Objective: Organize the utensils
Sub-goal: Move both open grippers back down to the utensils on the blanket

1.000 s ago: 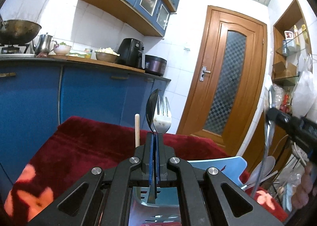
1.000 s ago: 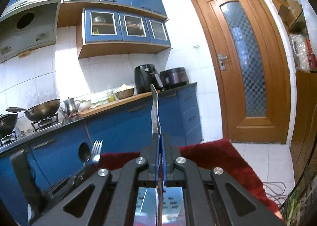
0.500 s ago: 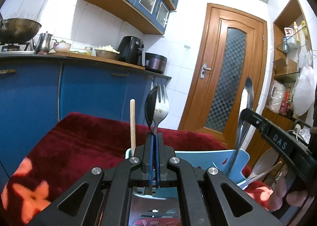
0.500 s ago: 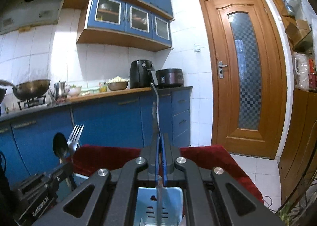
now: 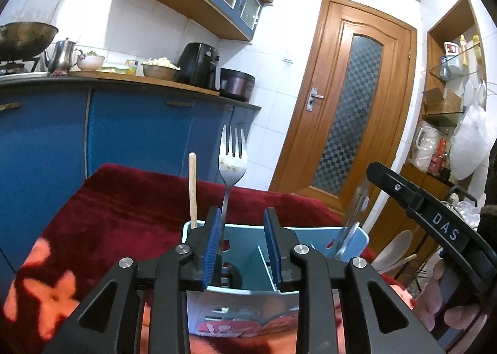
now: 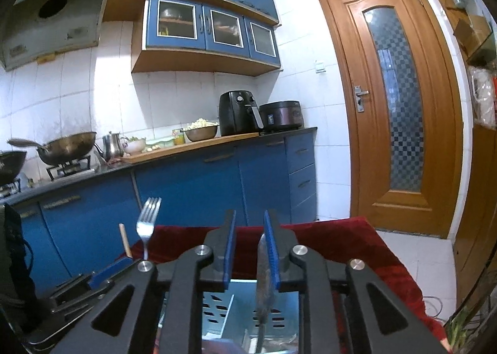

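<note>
Blue-cabinet kitchen, red blanket (image 5: 124, 198), both grippers' jaws apart, utensil caddy (image 5: 310, 240) perhaps plastic.

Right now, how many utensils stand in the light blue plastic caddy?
3 visible: a metal fork and a wooden stick in the caddy's left compartment, a blurred metal utensil at right. A spoon may be hidden.

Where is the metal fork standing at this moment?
In the left wrist view the metal fork stands upright, tines up, in the light blue plastic utensil holder, just right of the wooden stick.
</note>
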Tool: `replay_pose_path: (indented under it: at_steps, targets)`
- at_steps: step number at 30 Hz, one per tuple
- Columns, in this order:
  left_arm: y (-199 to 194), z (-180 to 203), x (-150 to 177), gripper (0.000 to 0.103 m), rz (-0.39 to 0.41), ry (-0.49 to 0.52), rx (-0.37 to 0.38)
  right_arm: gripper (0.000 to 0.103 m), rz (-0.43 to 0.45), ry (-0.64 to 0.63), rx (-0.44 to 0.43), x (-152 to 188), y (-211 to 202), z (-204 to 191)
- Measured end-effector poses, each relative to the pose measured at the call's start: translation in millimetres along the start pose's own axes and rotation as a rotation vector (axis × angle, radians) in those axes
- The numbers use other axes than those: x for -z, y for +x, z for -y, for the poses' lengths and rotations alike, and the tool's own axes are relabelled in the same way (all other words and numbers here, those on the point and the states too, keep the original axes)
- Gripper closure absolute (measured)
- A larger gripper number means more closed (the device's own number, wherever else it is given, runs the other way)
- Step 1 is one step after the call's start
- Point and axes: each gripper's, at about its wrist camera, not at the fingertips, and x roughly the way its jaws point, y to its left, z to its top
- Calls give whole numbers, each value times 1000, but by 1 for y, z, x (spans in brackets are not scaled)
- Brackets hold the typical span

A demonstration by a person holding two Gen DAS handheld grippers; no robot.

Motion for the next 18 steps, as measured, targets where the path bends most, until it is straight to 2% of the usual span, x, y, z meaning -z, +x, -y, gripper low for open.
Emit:
replay_pose_path:
  at_steps: [9, 18]
  targets:
    - [-29, 8, 0, 74, -47, 14, -2, 81, 6, 43, -45, -9, -31, 1]
    - [-61, 11, 2, 74, -99, 35, -20, 81, -39, 40, -48, -6, -68, -6]
